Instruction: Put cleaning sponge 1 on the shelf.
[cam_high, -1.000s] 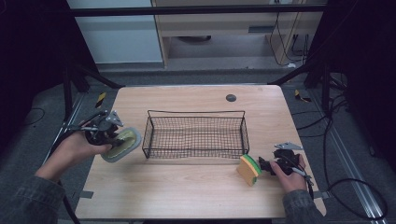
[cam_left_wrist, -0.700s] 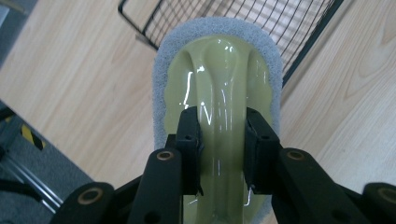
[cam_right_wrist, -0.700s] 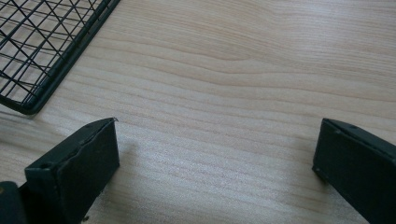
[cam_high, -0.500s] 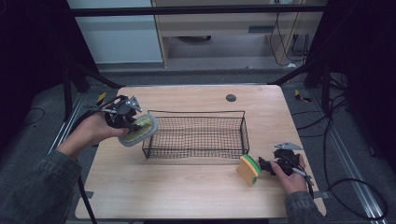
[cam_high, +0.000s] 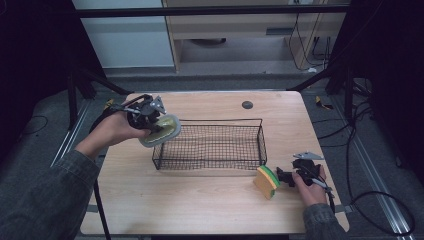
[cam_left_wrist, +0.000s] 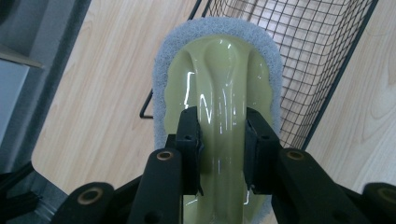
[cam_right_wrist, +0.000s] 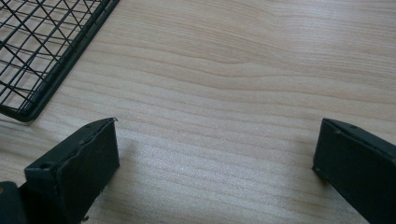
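The scrubber (cam_left_wrist: 219, 102) looks light: a glossy, stiff pale-green handle on a soft grey pad, so the ridge along its back is the place to hold it (the shine hints it could slip). The left claw (cam_left_wrist: 222, 140) is clenched on that ridge, one jaw on each side, with the pad reaching out ahead of the jaws over the near-left corner of the wire basket (cam_high: 210, 142). The right claw (cam_right_wrist: 215, 163) is released, jaws wide over bare table (cam_right_wrist: 243, 70); in the high view a sponge (cam_high: 266, 181) stands on edge just ahead of it.
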